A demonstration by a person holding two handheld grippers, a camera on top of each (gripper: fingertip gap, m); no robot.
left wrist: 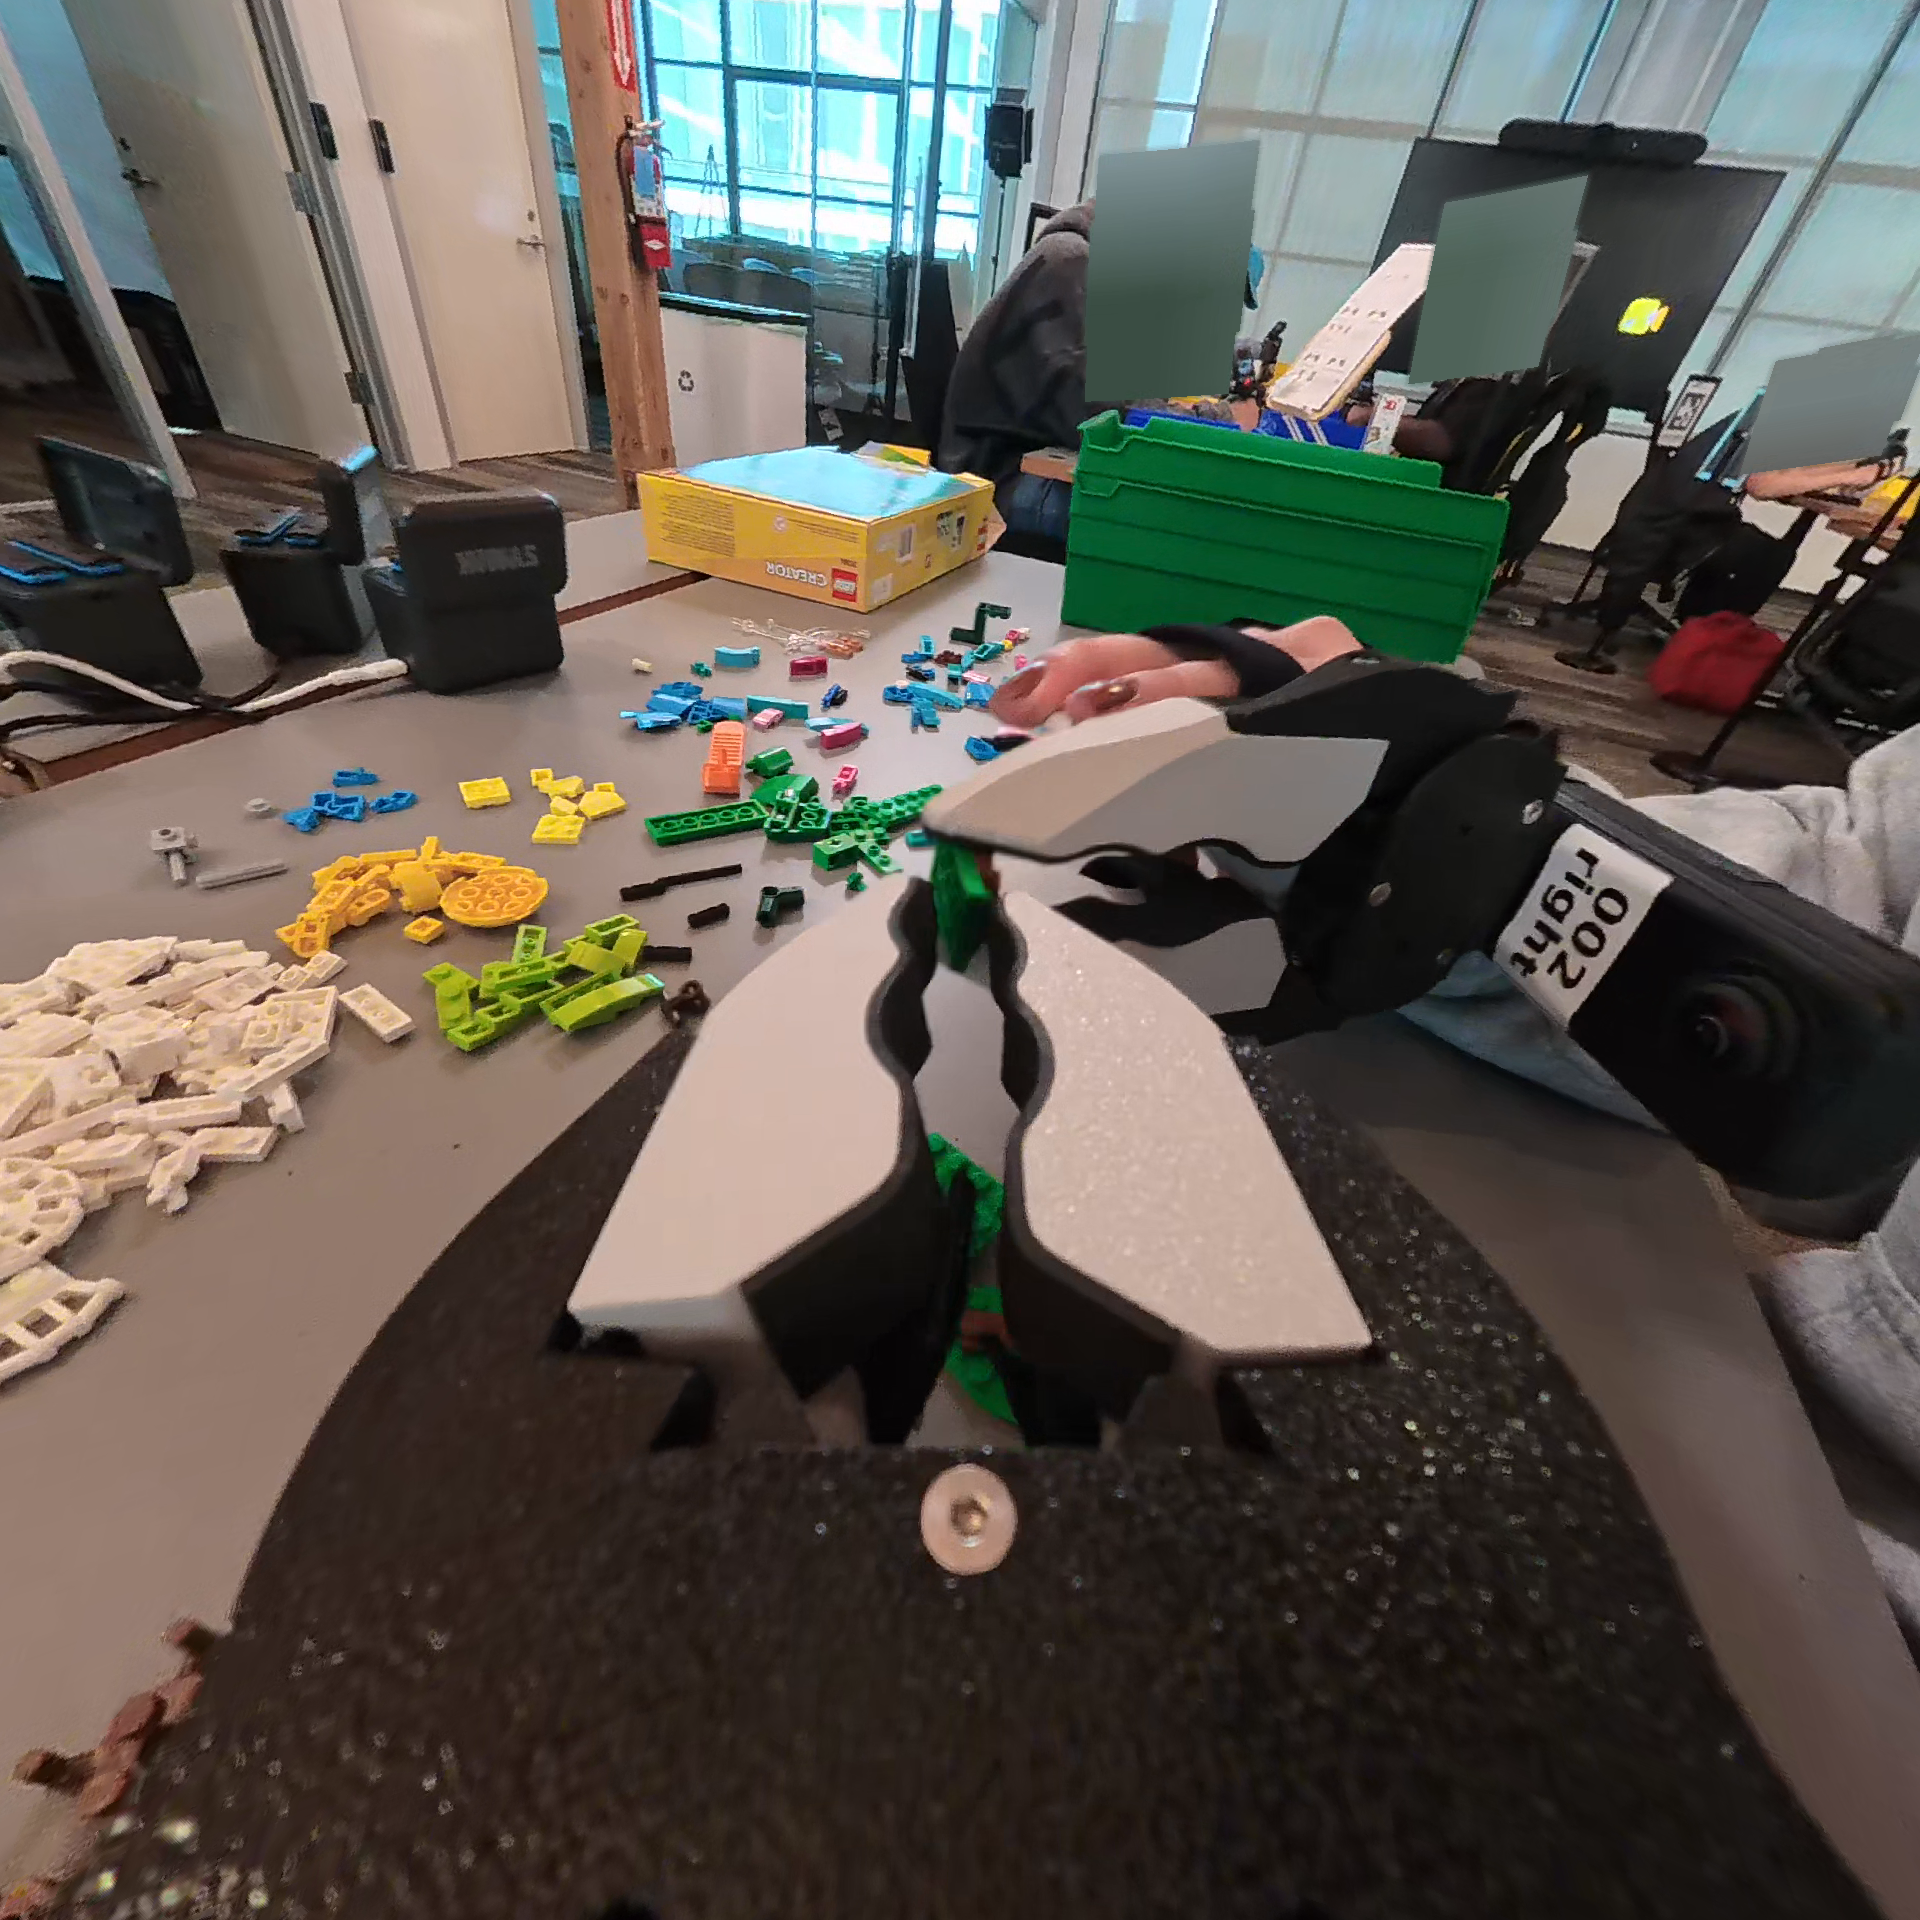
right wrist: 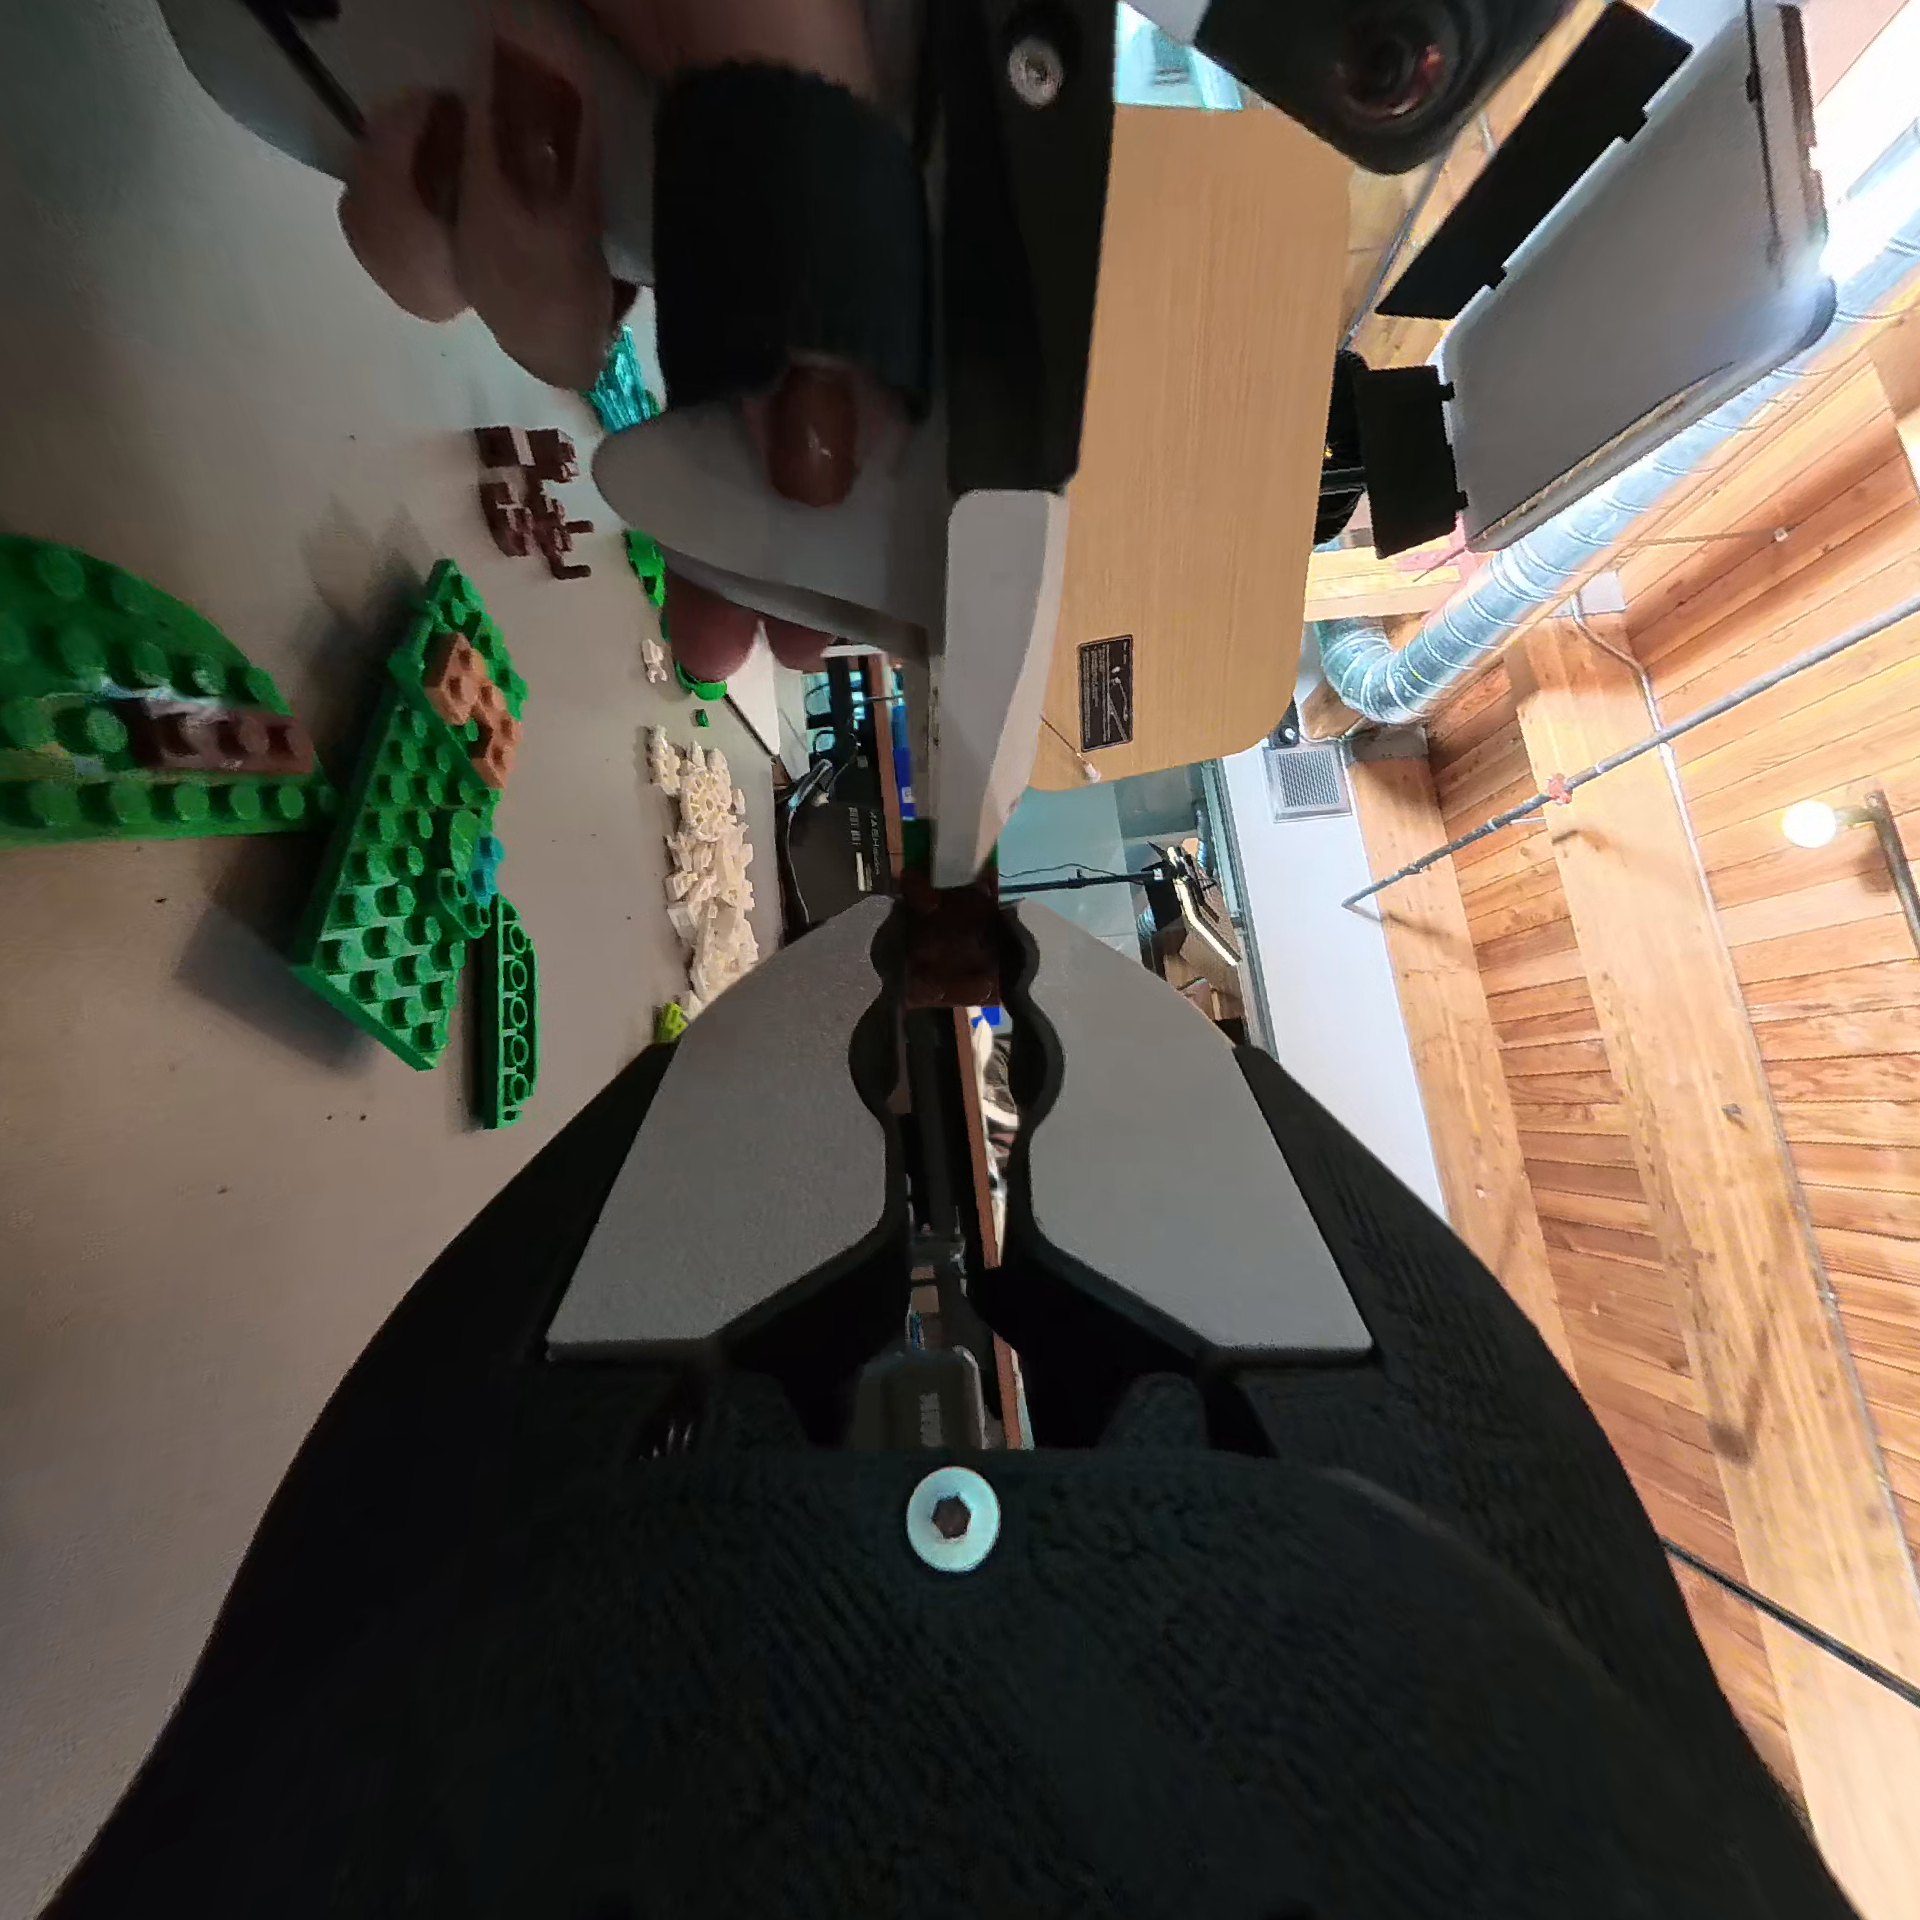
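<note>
**Inspector:** Above the grey table [left wrist: 436, 1226], just right of the dark green brick pile [left wrist: 800, 816], your two grippers meet tip to tip. Your left gripper [left wrist: 961, 920] has its jaws narrow, closed on a green plate [left wrist: 958, 914] that stands on edge between them.

**Operator:** And the right one?

**Inspector:** Your right gripper [right wrist: 951, 951] comes in from the right of that pile, turned on its side. Its jaws are narrow and grip a dark brown brick [right wrist: 948, 961]; both pads press on it. The brown brick touches the top end of the green plate.

**Operator:** What lies around the pile?

**Inspector:** Left of the pile sit yellow pieces [left wrist: 416, 883]; nearer you, lime green pieces [left wrist: 540, 987]; far left, a white heap [left wrist: 135, 1049]. Beyond the pile lie blue and pink pieces [left wrist: 727, 707], then a yellow box [left wrist: 821, 525] and stacked green trays [left wrist: 1278, 540]. Your right wrist view shows a green baseplate assembly [right wrist: 405, 831] with brown bricks on it, flat on the table, and small brown pieces [right wrist: 530, 499] beyond it.
</note>
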